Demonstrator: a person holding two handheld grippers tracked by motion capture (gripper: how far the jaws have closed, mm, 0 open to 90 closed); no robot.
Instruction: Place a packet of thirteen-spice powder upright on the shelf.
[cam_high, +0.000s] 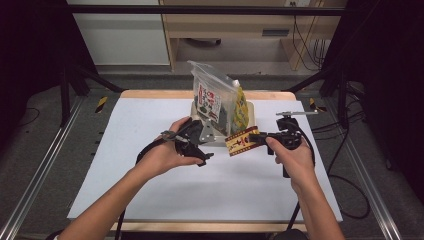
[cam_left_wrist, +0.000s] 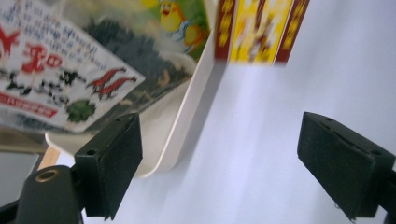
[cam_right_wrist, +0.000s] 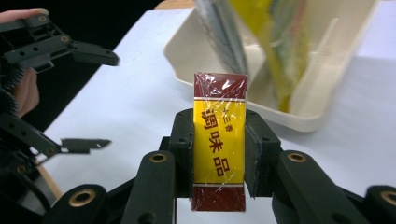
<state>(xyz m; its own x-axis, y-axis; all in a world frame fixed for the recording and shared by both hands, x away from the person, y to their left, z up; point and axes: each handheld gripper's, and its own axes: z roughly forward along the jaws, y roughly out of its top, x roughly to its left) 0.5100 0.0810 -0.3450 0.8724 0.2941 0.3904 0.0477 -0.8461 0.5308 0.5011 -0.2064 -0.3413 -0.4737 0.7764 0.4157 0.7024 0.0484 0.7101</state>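
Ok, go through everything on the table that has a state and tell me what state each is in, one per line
Left tool: open, nothing between its jaws.
Right tool: shut on the seasoning packet.
Seasoning packet: held off the table, wrapper intact.
Snack bags: standing upright in the tray.
Tray: resting on the white table.

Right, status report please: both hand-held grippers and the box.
Left hand-held gripper open, empty. Right hand-held gripper shut on red-and-yellow seasoning box. Cream tray with snack bags just ahead.

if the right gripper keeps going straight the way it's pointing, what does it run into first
Probably the cream tray. The right gripper, shut on the red and yellow packet, points at its near wall, though depth is hard to judge.
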